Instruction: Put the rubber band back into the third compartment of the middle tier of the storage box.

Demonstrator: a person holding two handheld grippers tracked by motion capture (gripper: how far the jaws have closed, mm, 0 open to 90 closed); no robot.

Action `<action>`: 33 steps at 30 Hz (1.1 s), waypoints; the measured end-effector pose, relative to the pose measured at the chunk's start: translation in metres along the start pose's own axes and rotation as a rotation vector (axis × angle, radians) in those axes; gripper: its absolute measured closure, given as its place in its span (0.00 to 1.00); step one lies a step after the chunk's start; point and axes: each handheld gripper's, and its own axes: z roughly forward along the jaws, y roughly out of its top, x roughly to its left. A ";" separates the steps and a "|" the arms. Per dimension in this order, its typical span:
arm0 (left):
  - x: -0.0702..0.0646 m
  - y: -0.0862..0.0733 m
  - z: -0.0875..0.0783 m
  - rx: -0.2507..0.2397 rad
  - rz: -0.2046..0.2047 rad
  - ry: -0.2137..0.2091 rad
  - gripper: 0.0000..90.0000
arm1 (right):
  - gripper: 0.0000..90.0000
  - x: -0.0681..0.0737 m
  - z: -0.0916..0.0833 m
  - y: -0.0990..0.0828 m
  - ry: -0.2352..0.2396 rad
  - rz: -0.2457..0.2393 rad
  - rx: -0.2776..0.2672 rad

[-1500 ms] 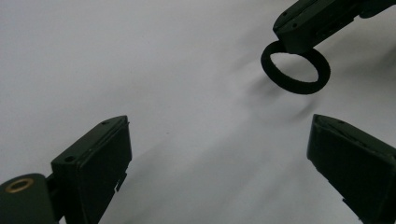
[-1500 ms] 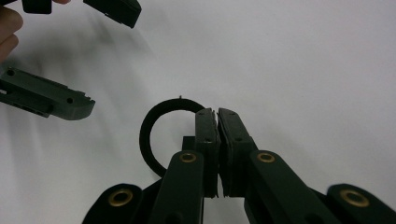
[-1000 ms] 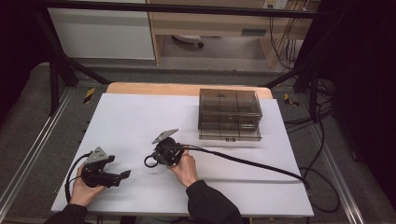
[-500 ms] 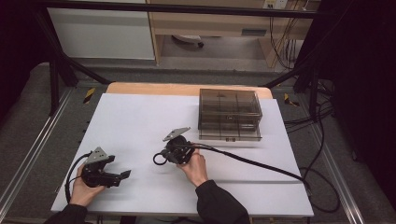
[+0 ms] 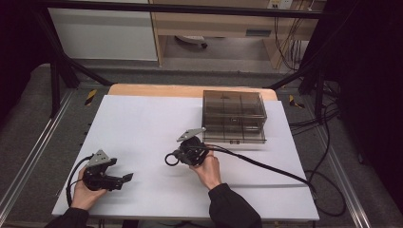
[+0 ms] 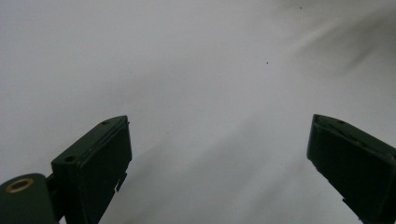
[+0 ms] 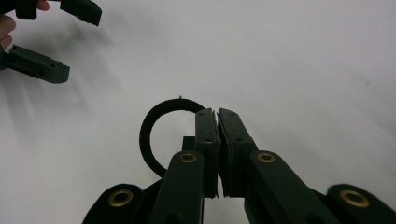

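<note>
A black ring (image 5: 171, 160) hangs just above the white table top (image 5: 142, 123), a little right of centre. My right gripper (image 5: 180, 156) is shut on it. In the right gripper view the two pads (image 7: 207, 130) press together on the edge of the ring (image 7: 156, 126), which sticks out to their left. My left gripper (image 5: 124, 178) rests low at the table's front left, held by a hand. Its jaws stand wide apart in the left gripper view (image 6: 219, 144), with nothing between them. The left gripper (image 7: 51, 42) also appears at the top left of the right gripper view.
A smoked see-through drawer box (image 5: 233, 116) stands at the back right of the table. The right gripper's black cable (image 5: 266, 166) trails across the table to its right edge. Dark frame posts and cables surround the table.
The right hand has carried its gripper and the ring to the right and slightly farther from the front edge, closer to the drawer box. The left gripper has stayed put.
</note>
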 end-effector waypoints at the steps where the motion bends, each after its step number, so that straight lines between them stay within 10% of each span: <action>1: 0.000 0.000 0.000 0.000 0.000 0.001 0.07 | 0.97 -0.001 -0.002 0.000 -0.001 0.005 0.000; 33: 0.000 0.000 0.000 -0.002 0.001 0.002 0.07 | 0.97 -0.039 -0.054 -0.021 -0.086 0.063 -0.031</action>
